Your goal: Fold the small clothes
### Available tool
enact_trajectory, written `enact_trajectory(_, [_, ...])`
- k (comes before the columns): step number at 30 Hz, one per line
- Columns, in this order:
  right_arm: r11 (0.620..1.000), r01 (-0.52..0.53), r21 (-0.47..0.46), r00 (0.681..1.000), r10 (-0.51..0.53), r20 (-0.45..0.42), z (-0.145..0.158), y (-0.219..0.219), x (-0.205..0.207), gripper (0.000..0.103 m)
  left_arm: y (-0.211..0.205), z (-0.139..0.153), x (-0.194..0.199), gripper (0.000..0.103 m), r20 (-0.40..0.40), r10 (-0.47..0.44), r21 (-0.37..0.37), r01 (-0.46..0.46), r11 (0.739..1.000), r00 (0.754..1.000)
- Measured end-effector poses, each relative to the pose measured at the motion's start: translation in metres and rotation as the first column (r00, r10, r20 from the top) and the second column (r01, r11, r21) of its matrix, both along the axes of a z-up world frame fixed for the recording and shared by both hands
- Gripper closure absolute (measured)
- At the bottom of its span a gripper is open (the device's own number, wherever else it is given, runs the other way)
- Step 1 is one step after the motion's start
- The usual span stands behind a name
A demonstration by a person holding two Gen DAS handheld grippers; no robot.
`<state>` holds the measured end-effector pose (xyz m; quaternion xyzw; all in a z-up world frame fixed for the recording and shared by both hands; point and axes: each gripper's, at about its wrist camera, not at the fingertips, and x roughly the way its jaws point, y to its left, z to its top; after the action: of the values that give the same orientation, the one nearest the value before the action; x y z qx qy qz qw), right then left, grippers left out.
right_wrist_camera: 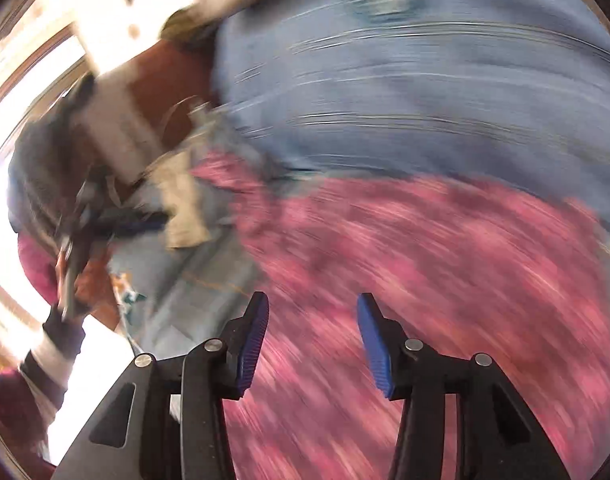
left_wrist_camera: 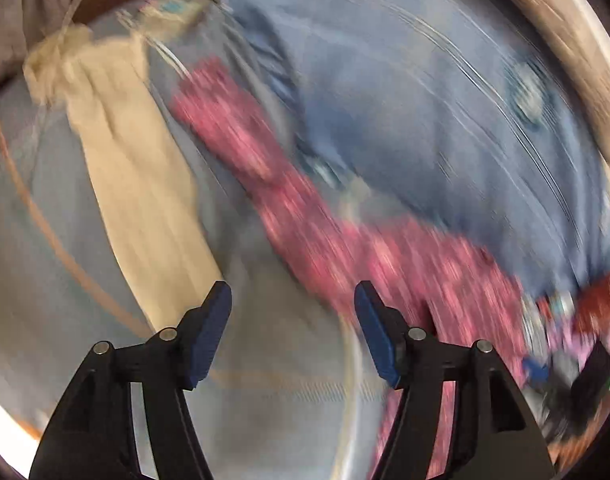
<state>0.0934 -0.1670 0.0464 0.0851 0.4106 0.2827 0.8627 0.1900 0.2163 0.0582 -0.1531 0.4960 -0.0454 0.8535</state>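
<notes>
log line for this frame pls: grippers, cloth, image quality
left gripper open, empty | right gripper open, empty | pink cloth unfolded on blue sheet | cream cloth beside it | both views motion-blurred

No writing, label or number can be read; both views are motion-blurred

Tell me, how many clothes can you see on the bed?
3, though blur may hide more: a cream cloth at left, a pink patterned garment across the middle, and a blue garment behind it at upper right.
</notes>
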Motion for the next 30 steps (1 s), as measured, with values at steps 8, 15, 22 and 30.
enact_trajectory(8, [0.985, -0.170, -0.019, 0.985, 0.170, -0.017, -0.046, 0.188, 0.124, 0.054, 0.066, -0.032, 0.106, 0.040, -0.139, 0.141, -0.109, -0.157, 0.982, 0.980])
enact_trajectory(15, [0.973, -0.204, -0.107, 0.979, 0.202, -0.032, -0.073, 0.239, 0.152, 0.054, 0.060, -0.048, 0.137, 0.094, -0.123, 0.138, -0.137, -0.155, 0.978, 0.983])
enact_trajectory(22, [0.976, -0.179, -0.126, 0.984, 0.176, -0.032, -0.080, 0.251, 0.163, 0.052, 0.054, -0.006, 0.115, 0.099, -0.021, 0.064, -0.168, -0.067, 0.984, 0.998])
enact_trajectory(30, [0.991, -0.104, -0.084, 0.995, 0.103, -0.009, -0.070, 0.251, 0.177, 0.047, 0.026, 0.057, 0.091, 0.099, 0.104, 0.008, -0.127, 0.006, 0.992, 0.995])
